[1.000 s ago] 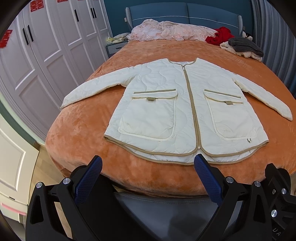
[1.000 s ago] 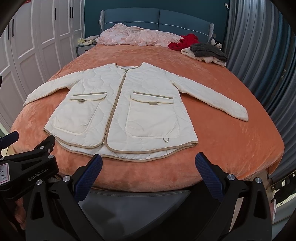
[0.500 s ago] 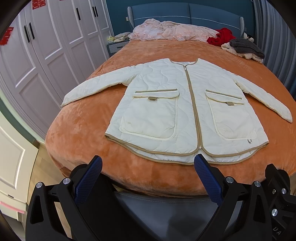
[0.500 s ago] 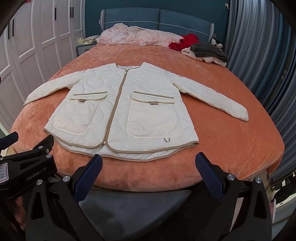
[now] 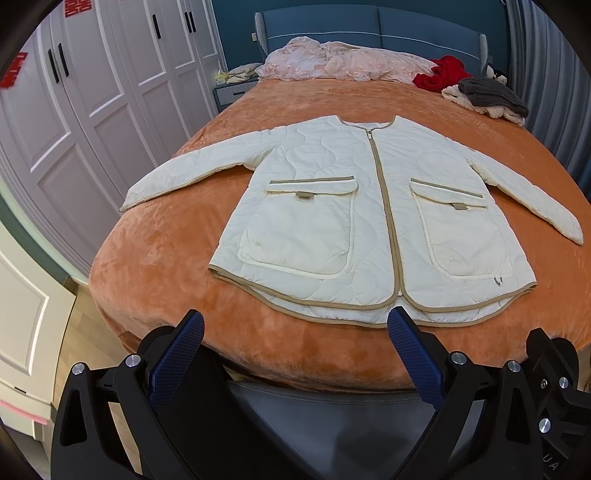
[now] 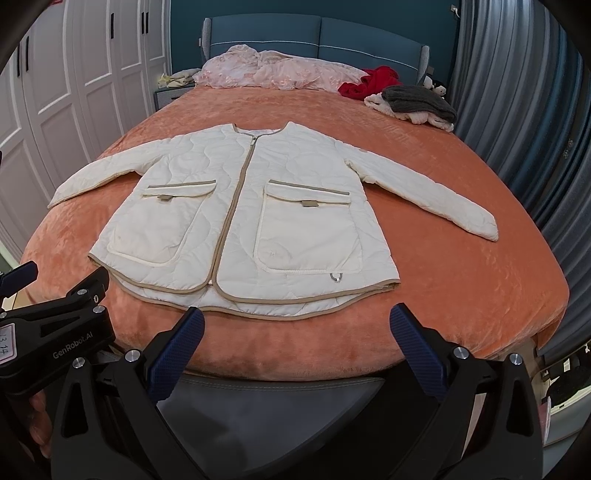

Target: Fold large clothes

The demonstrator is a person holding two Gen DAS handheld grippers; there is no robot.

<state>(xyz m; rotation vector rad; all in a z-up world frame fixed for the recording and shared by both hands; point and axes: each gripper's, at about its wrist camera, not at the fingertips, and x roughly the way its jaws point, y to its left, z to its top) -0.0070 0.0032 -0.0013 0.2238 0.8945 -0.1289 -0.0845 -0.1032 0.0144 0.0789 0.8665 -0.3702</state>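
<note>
Bedroom scene. A bed (image 5: 155,266) covered by an orange plush blanket fills both views; behind it stand a blue padded headboard (image 5: 376,27) and a teal wall. White panelled wardrobe doors (image 5: 92,92) line the left side, grey pleated curtains (image 6: 517,110) the right. At the head of the bed lie a crumpled pink quilt (image 5: 343,64), a red garment (image 5: 439,75) and a grey knit (image 5: 491,94) stacked on a cream one.

The cream quilted jacket (image 5: 369,221) lies flat, front up and zipped, in the middle of the bed, both sleeves spread outward, its tan-trimmed hem nearest the cameras. Two flap pockets flank the zip.

Left tool (image 5: 293,332): its blue-padded fingers stand wide apart with nothing between them, held just short of the hem over the bed's near edge. Right tool (image 6: 295,328): likewise spread wide and empty, near the hem.

View differences. The left wrist view shows more wardrobe, a strip of wood floor (image 5: 70,332), and a bedside cabinet (image 5: 232,90). The right wrist view shows the curtains at length, the full right-hand sleeve down to its cuff, and the black body of the left tool at its left edge, with printed lettering on it.
</note>
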